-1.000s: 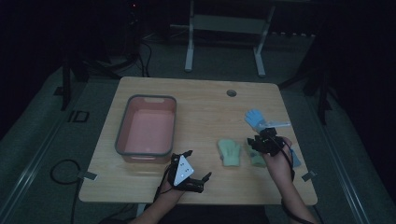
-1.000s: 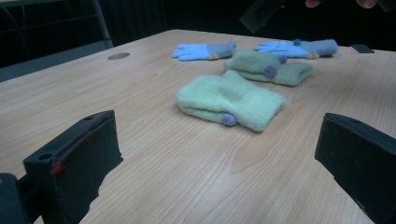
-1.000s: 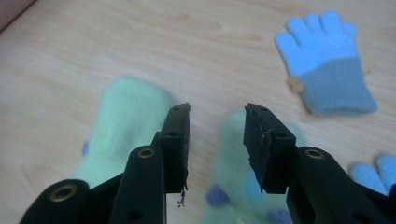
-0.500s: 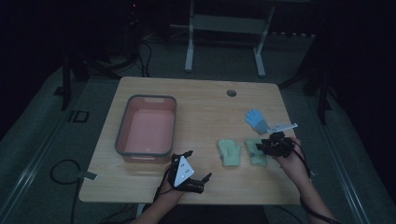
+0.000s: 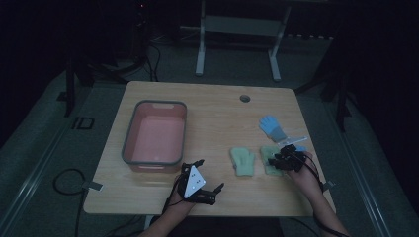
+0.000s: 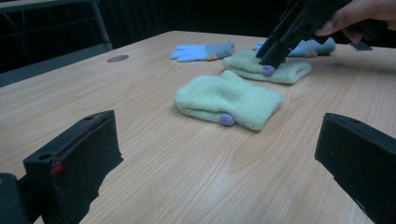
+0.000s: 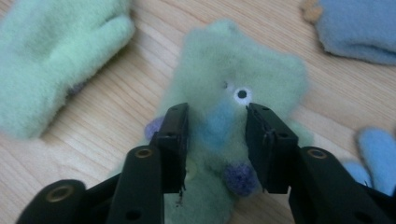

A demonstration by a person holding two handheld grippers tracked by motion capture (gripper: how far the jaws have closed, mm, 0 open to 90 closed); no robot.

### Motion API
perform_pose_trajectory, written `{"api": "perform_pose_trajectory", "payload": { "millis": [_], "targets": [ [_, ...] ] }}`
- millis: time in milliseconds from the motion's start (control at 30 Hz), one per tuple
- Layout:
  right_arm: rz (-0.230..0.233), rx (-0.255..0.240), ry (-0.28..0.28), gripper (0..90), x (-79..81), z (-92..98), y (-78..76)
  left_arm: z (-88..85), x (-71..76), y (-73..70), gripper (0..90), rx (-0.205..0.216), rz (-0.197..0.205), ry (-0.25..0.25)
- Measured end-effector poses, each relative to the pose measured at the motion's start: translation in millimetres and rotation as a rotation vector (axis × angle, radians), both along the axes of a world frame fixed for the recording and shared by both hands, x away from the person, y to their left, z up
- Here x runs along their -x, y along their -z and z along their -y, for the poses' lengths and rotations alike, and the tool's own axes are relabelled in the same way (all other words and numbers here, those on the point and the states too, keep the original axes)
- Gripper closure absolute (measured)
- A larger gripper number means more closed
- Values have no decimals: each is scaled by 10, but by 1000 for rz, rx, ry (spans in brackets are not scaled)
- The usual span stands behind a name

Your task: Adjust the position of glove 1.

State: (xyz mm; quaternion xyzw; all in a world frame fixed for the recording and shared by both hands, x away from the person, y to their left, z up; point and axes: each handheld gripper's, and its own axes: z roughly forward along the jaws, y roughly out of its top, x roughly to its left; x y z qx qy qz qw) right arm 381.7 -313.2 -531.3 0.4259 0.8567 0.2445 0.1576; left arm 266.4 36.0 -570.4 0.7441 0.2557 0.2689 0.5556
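Note:
Two pale green fleece gloves lie at the table's right of centre. My right gripper (image 5: pixel 276 160) (image 7: pixel 215 116) points down onto the right green glove (image 7: pixel 233 65) (image 5: pixel 268 152). Its jaws stand apart on either side of the glove's blue patch, beside a purple pompom (image 7: pixel 240 179); I see no squeeze on the fleece. The left green glove (image 5: pixel 243 160) (image 6: pixel 229 100) lies free. Near the front edge my left gripper (image 5: pixel 210 174) (image 6: pixel 218 123) is wide open with nothing between its jaws, and its view shows the right gripper (image 6: pixel 271 58) on the far glove (image 6: pixel 289 72).
A pink bin with a grey rim (image 5: pixel 129 148) stands at the table's left. A blue glove (image 5: pixel 272 126) (image 6: pixel 201 51) lies behind the green ones, and a second blue glove (image 7: pixel 380 149) lies just right of my right gripper. A cable hole (image 5: pixel 244 98) sits near the back edge.
My right gripper has come down and nearer the front edge, onto the right green glove. The left gripper has stayed where it was.

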Motion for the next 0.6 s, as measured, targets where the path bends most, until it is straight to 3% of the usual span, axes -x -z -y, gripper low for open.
{"api": "perform_pose_trajectory", "payload": {
  "millis": [200,367,467,600],
  "targets": [
    [15,-11,65,801,34,-49,24,0,2,1,2,1,2,-2],
    [20,-48,117,840,51,-40,-1,-1,1,0,2,2,1,-3],
    [42,-38,121,842,83,-67,-141,-2,0,0,2,2,0,-3],
    [80,-61,97,842,112,-138,-433,-1,0,0,3,1,0,-1]
  ]
}}
